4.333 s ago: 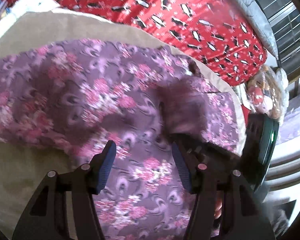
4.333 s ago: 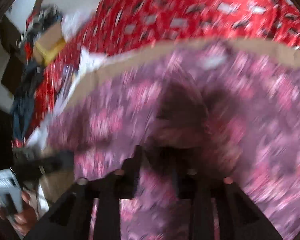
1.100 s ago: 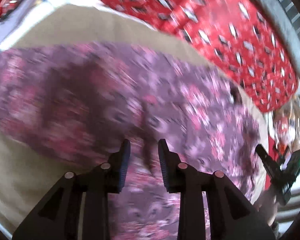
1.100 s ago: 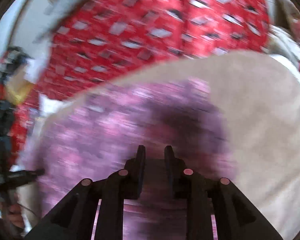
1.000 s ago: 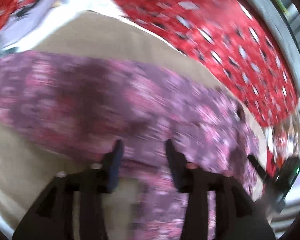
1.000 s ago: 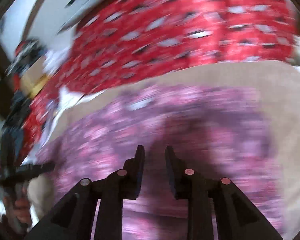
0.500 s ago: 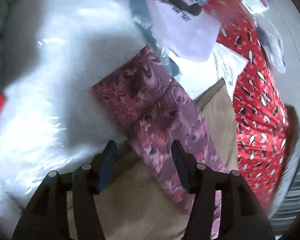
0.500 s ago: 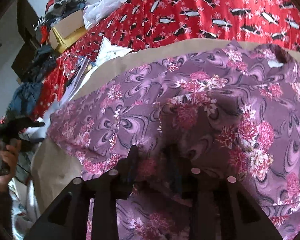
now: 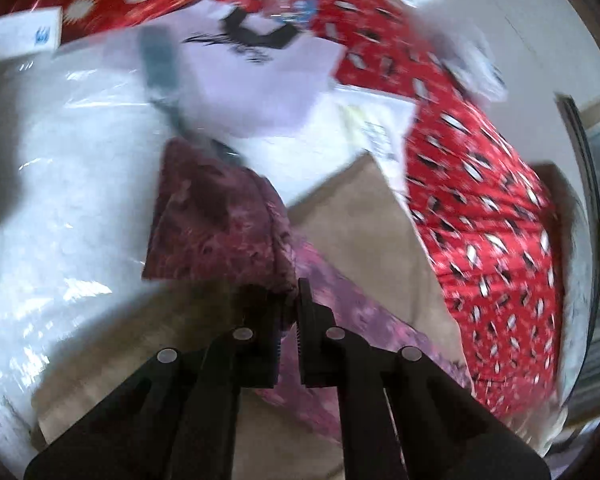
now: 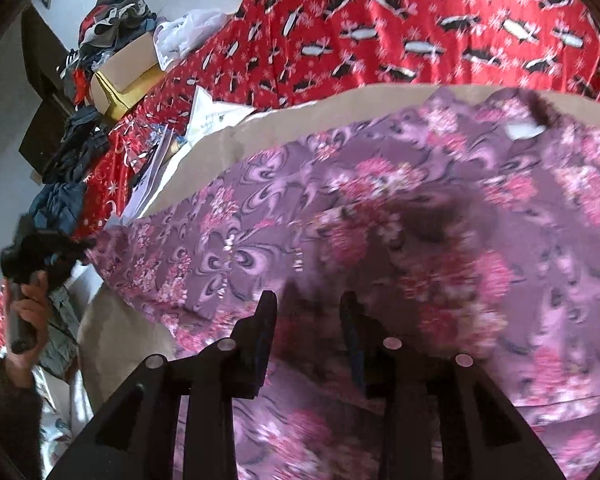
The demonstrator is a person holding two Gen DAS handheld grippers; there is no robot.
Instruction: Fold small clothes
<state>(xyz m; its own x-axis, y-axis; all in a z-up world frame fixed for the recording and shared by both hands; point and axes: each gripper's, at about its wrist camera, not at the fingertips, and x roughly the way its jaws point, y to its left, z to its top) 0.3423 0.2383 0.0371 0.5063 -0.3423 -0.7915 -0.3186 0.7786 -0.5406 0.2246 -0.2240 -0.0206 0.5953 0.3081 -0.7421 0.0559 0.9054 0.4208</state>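
Both grippers are at the purple floral garment [image 10: 380, 216], spread on a tan board [image 9: 364, 220]. Left gripper [image 9: 290, 312] has its jaws clamped on the sleeve [image 9: 216, 220], lifted over clear plastic [image 9: 72, 184]. Right gripper [image 10: 308, 320] stands parted over the cloth, gripping nothing. Beyond lies red sheet [image 10: 420, 20].

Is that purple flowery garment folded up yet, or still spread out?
Mostly spread: the purple floral garment lies wide across the beige cloth; only its sleeve end is lifted in the left gripper.
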